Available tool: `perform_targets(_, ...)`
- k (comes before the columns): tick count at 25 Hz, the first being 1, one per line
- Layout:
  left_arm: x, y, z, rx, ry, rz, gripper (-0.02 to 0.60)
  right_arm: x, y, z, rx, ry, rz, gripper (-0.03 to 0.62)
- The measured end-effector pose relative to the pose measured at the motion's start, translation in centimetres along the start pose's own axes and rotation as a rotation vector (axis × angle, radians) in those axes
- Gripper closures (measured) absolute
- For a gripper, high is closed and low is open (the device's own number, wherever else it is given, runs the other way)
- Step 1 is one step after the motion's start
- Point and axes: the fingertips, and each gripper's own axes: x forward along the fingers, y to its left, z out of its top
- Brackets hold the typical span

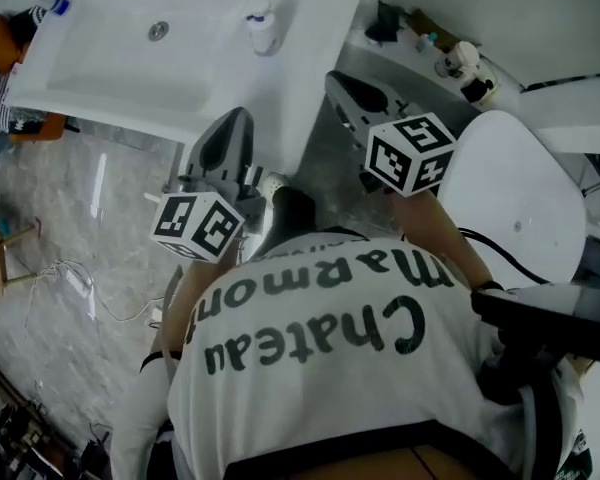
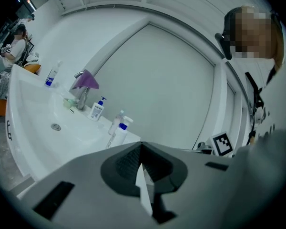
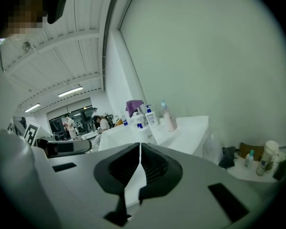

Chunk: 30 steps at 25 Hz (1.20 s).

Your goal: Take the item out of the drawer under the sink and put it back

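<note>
The white sink [image 1: 130, 68] with its counter lies ahead of me, seen from above; no drawer under it and no item from it shows in any view. My left gripper [image 1: 240, 118] hangs over the counter's front edge, and my right gripper [image 1: 335, 80] is beside the counter's right end. In the left gripper view the jaws of the left gripper [image 2: 142, 147] meet at the tips with nothing between them, pointing level over the sink [image 2: 38, 113]. The right gripper [image 3: 140, 147] is likewise shut and empty, facing the counter [image 3: 181, 132].
Pump bottles [image 2: 97, 109] and a faucet draped with a purple cloth [image 2: 84, 82] stand on the sink. A white toilet lid [image 1: 510, 208] is at the right, behind it a ledge with small items [image 1: 430, 48]. A cable [image 1: 80, 278] lies on the marble floor.
</note>
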Motion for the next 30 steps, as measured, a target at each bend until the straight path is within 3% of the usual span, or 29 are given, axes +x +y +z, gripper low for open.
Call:
perform_targets(9, -6.4, -4.8, -1.9, 0.067, -0.040, -0.003, 0.577, -9.6, 0.7, -2.7, 0.019, -0.046, -0.044, 0.583)
perform_targets(17, -14.0, -7.4, -3.9, 0.086, -0.080, 0.031, 0.577, -15.2, 2.7, -4.6, -0.052, -0.047, -0.100, 0.583)
perform_targets(23, -17.7, -7.2, -2.0, 0.126, -0.129, 0.012, 0.577, -16.8, 6.8, -3.4, -0.174, -0.096, -0.112, 0.583)
perform_targets(30, -22.7, -6.1, 0.5, 0.163, -0.124, -0.025, 0.577, -17.2, 11.9, -3.3, -0.141, -0.123, -0.137, 0.583)
